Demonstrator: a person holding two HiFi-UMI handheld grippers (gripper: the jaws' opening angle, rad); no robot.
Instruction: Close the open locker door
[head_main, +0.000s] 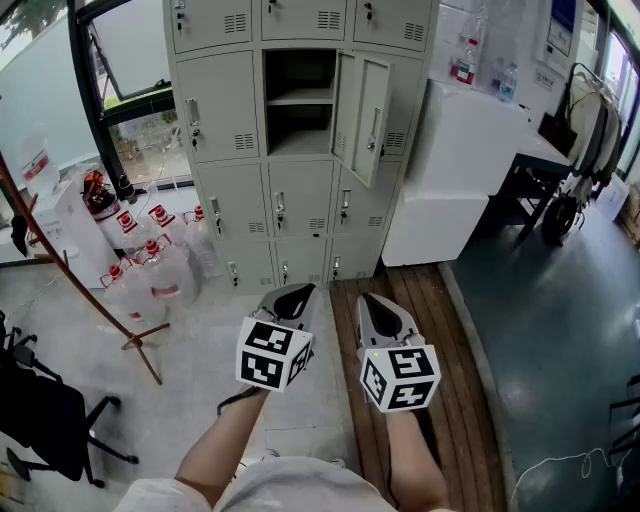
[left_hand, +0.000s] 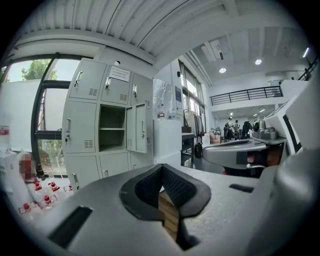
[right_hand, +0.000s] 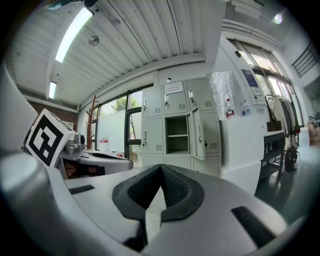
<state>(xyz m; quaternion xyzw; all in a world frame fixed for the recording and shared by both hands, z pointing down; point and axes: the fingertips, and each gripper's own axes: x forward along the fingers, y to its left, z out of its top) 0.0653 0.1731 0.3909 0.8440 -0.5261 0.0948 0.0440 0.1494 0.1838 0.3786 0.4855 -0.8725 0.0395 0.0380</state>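
Observation:
The grey locker bank (head_main: 300, 130) stands ahead, a few steps away. One door (head_main: 362, 115) in its second row hangs open to the right, and beside it the open compartment (head_main: 299, 100) shows a bare shelf. Both grippers are held low in front of me, side by side and apart from the lockers. My left gripper (head_main: 290, 297) points at the bank with its jaws together and nothing between them. My right gripper (head_main: 378, 300) is likewise shut and holds nothing. The left gripper view shows the door (left_hand: 137, 127) beyond the jaw tips (left_hand: 162, 167); the right gripper view shows the same door (right_hand: 196, 132) beyond its tips (right_hand: 161, 167).
Several red-capped water bottles (head_main: 150, 265) sit on the floor left of the lockers, by a wooden stand (head_main: 70, 270). A white cabinet (head_main: 450, 170) adjoins the lockers on the right. A black chair (head_main: 40, 420) is at the near left. Wooden planks (head_main: 450, 380) run underfoot.

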